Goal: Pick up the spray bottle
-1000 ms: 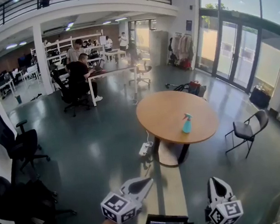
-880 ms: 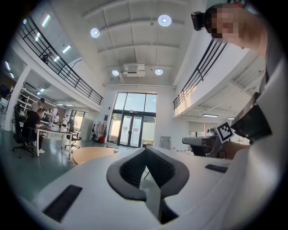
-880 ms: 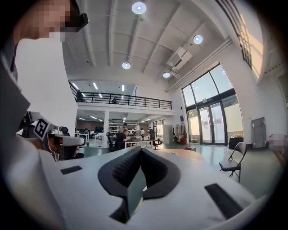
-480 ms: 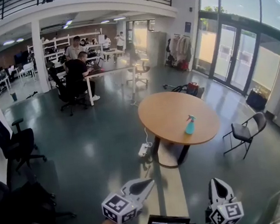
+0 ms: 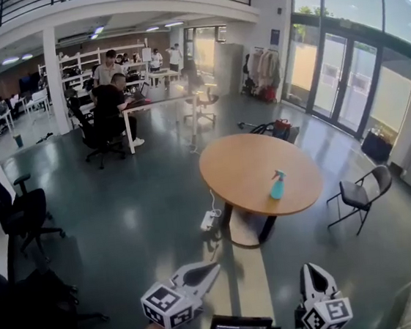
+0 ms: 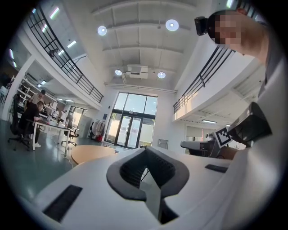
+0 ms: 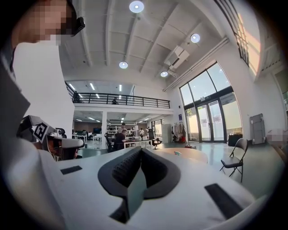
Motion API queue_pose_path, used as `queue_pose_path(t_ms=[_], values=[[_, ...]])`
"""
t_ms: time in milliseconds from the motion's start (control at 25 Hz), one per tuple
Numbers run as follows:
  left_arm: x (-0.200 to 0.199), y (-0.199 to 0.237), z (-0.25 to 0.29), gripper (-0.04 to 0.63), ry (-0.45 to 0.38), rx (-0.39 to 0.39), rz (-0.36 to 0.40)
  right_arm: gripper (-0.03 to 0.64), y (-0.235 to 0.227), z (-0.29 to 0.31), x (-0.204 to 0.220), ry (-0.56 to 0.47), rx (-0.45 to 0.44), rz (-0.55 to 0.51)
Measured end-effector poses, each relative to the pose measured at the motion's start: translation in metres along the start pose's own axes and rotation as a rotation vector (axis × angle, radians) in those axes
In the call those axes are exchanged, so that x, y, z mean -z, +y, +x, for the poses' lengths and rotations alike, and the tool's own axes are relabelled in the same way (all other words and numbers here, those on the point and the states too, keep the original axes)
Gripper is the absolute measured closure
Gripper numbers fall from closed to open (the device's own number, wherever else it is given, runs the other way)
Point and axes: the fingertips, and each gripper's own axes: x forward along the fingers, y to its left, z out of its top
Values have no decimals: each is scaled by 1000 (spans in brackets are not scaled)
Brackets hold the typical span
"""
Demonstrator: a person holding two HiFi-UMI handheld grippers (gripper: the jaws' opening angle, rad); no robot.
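Spray bottle aside, we see the round wooden table well ahead of us, with a folding chair near its right side. Closer in, we hold our left gripper and right gripper level, each with its jaws pressed together on nothing. Smallest, the teal bottle stands upright on the table's right part, well apart from both grippers.

Glossy grey floor, tall windows
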Motion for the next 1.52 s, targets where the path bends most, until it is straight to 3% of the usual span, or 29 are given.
queue_pose_path(t_ms=[880,1200,1520], values=[[-7,19,181,592,30,-87,129,604,-149,118,-14,-14,-106,-22],[4,31,211,592,47,-138,117,604,-188,146,-4,-3,-127,20],[4,64,247,592,47,-126,88,604,-211,182,-5,10,-98,24]])
